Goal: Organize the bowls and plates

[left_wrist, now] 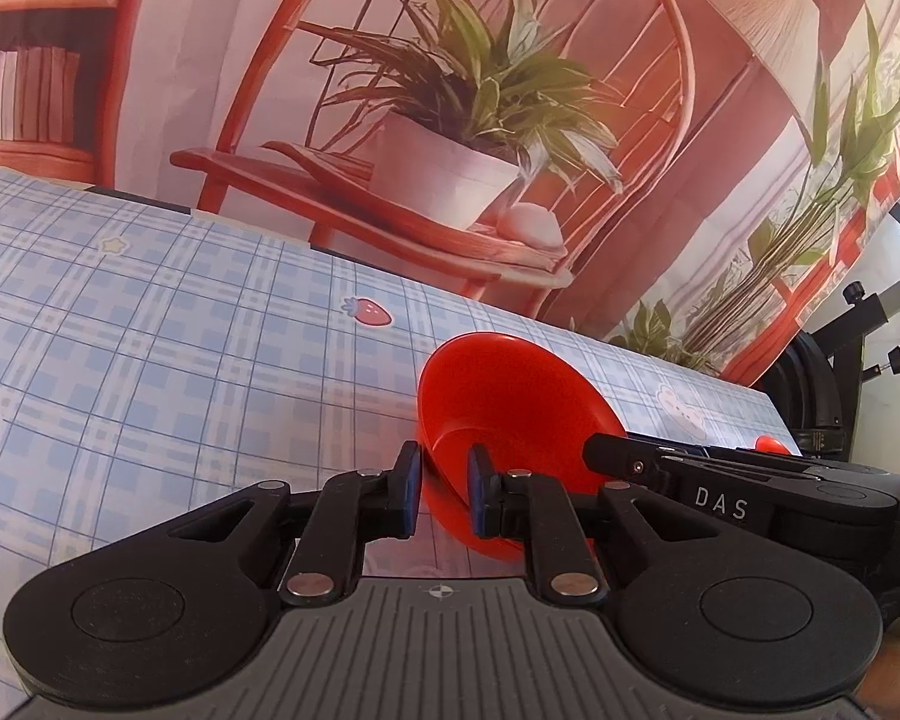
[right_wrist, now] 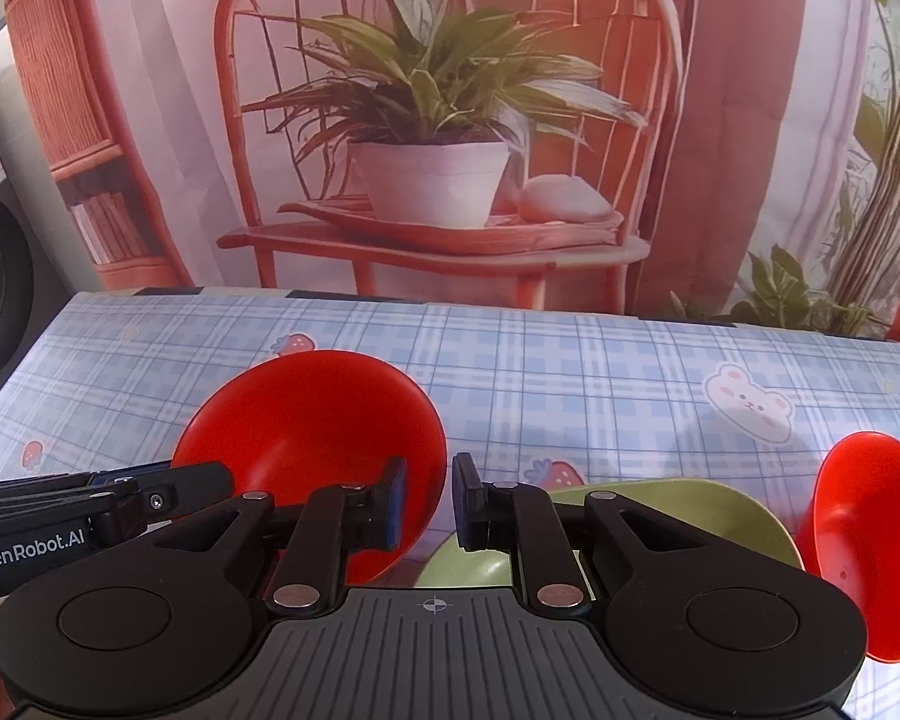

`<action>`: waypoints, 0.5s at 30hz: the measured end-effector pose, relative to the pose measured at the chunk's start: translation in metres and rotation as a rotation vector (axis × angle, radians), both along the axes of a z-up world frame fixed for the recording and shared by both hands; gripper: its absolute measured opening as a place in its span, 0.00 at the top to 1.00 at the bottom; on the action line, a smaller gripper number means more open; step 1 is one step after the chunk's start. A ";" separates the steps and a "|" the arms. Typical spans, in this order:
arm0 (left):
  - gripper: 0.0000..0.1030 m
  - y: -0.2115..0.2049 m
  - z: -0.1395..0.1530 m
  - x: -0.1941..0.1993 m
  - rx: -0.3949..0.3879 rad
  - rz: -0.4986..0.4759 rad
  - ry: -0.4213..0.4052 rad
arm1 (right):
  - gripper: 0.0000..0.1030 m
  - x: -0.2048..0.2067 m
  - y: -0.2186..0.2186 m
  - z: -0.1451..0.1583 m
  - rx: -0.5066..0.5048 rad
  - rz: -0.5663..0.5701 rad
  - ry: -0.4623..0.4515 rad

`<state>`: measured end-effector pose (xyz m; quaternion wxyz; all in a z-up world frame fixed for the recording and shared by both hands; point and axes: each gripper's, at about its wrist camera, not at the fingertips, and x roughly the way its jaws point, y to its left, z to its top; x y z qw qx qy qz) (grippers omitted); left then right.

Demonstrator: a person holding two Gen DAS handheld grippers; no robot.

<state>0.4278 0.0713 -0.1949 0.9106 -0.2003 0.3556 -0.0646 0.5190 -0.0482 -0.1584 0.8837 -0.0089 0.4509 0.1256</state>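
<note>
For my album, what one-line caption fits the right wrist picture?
Right hand-held gripper gapped beside a tilted red bowl, green dish and second red bowl nearby on checked cloth.

In the right wrist view, the green plate [right_wrist: 690, 516] at lower centre is largely hidden behind the right gripper [right_wrist: 429, 504], and the red bowl [right_wrist: 858, 546] at lower right has its base cut off by that gripper's body. In the left wrist view, a small red shape [left_wrist: 771, 444] at right, possibly another bowl, barely shows.
</note>
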 end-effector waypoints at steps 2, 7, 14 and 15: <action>0.85 0.000 0.000 -0.004 0.008 0.013 -0.007 | 0.91 -0.002 0.003 0.000 -0.013 0.000 -0.008; 0.87 0.007 0.010 -0.018 -0.005 0.039 -0.008 | 0.94 -0.011 0.000 0.008 0.036 -0.001 -0.011; 0.86 0.008 0.039 -0.049 -0.006 0.073 -0.033 | 0.94 -0.035 0.001 0.034 0.099 -0.001 -0.063; 0.86 0.008 0.043 -0.055 -0.009 0.073 -0.044 | 0.94 -0.041 0.002 0.040 0.097 0.002 -0.082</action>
